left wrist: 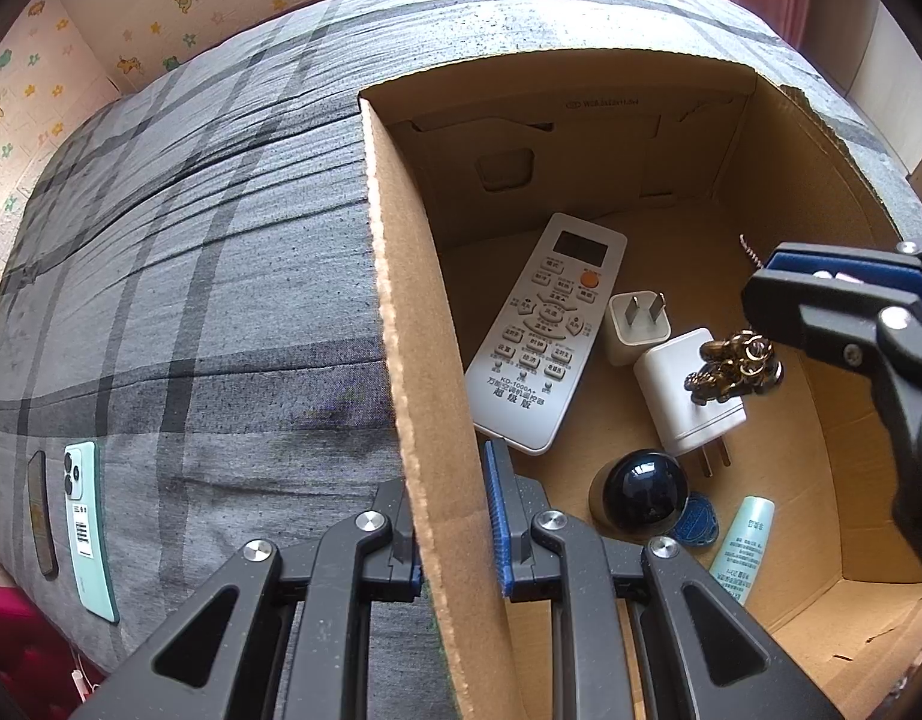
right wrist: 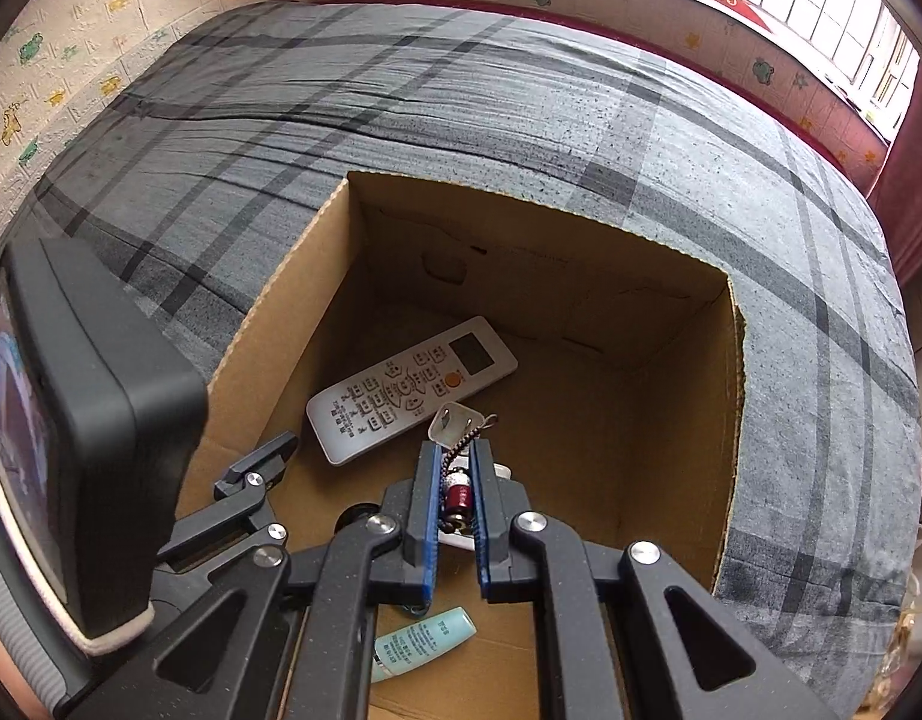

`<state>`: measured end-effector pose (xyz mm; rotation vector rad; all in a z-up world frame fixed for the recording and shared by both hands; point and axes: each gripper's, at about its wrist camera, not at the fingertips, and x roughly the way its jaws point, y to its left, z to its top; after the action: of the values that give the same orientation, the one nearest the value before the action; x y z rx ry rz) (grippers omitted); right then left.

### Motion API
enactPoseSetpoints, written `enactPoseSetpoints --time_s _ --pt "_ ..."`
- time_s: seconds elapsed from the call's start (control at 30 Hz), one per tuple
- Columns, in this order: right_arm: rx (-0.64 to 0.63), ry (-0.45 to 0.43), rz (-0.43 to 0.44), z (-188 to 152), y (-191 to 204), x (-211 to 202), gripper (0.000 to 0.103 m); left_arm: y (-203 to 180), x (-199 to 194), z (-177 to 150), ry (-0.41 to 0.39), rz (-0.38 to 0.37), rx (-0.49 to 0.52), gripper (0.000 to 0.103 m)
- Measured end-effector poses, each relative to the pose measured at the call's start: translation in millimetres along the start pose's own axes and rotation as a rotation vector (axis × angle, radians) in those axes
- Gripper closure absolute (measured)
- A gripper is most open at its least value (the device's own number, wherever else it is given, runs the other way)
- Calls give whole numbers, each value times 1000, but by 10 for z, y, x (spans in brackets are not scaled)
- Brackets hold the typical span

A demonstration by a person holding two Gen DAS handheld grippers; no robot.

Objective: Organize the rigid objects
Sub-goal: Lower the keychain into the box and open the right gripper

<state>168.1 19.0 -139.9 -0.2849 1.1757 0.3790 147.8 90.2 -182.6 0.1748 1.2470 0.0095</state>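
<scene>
An open cardboard box (left wrist: 401,330) stands on a grey plaid bed. My left gripper (left wrist: 452,510) is shut on the box's left wall, one finger outside and one inside. My right gripper (right wrist: 456,450) hangs over the inside of the box (right wrist: 670,420), shut on a keychain (right wrist: 459,495) with a red bead and a braided cord. In the left wrist view the right gripper (left wrist: 760,279) comes in from the right, and the keychain's bronze charm (left wrist: 733,366) dangles just above a white charger (left wrist: 676,396). A white remote (left wrist: 544,330) lies on the box floor.
Also in the box are a second white charger (left wrist: 634,324), a dark round object (left wrist: 640,492), a blue tag (left wrist: 697,519) and a pale green tube (left wrist: 742,546). A mint phone (left wrist: 89,528) and a dark phone (left wrist: 41,510) lie on the bed left of the box.
</scene>
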Motion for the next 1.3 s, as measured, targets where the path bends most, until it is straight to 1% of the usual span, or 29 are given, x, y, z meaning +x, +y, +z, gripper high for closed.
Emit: enactPoseSetpoints --time_s 0.23,0.5,0.83,0.97,1.03,1.07,1.1,1.13,1.17,1.2,1.23,1.3 --pt "14 50 1 -30 -1 224 95 1 -2 -3 -1 -2 -1 83" --pt "24 83 -1 -74 0 389 95 -4 -4 -4 -1 -2 -2 83" --pt "32 75 12 -91 -11 376 94 -7 -2 -4 -1 -1 -2 83" --pt "37 67 25 -102 -27 335 91 -8 -4 -3 -1 -1 -1 83" --pt "42 58 29 -101 -40 289 90 -13 -4 -3 -1 -1 -1 83" --pt "42 50 27 -100 -46 258 86 -9 -5 -4 -1 0 0 83" --pt "40 41 21 -99 -51 222 78 -7 -4 -4 -1 0 -1 83" --pt "37 30 14 -96 -55 183 73 -4 -3 -4 -1 0 -2 83" --pt "37 19 7 -93 -63 145 63 1 -5 -3 -1 0 -3 83" --pt "38 8 2 -91 -75 105 59 3 -8 -1 -1 -1 -3 83" --pt "42 1 -3 -85 -85 76 57 6 -10 1 -2 -1 -3 83" --pt "46 -11 -20 -79 -112 9 45 1 -10 2 -2 1 -2 83"
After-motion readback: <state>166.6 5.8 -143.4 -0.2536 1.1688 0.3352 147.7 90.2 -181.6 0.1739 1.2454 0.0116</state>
